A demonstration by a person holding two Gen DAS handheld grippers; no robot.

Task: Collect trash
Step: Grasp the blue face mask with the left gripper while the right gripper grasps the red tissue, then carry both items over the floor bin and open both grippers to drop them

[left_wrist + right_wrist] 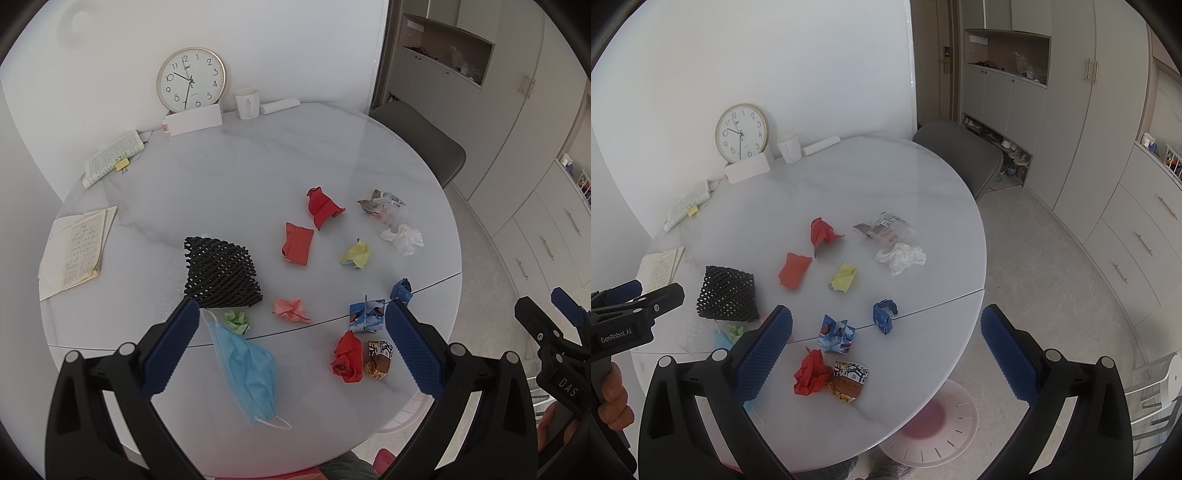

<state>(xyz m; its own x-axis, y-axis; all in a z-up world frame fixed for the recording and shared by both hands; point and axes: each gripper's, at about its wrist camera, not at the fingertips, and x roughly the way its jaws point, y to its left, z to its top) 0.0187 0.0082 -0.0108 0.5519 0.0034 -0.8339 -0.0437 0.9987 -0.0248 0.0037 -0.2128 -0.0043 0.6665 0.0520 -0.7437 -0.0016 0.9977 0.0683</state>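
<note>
Trash lies scattered over the round white table. A blue face mask and a black foam net lie near the left side. Crumpled red paper sits by a snack wrapper, also seen as red paper and wrapper. A blue printed paper, blue wad, yellow paper, white tissue and clear wrapper lie further out. My left gripper hovers open above the mask. My right gripper is open over the table's near edge, holding nothing.
A clock, white mug, a white box and booklets stand at the table's back and left. A grey chair is behind the table. A white bin with a pink inside stands on the floor below the table edge. Cabinets line the right.
</note>
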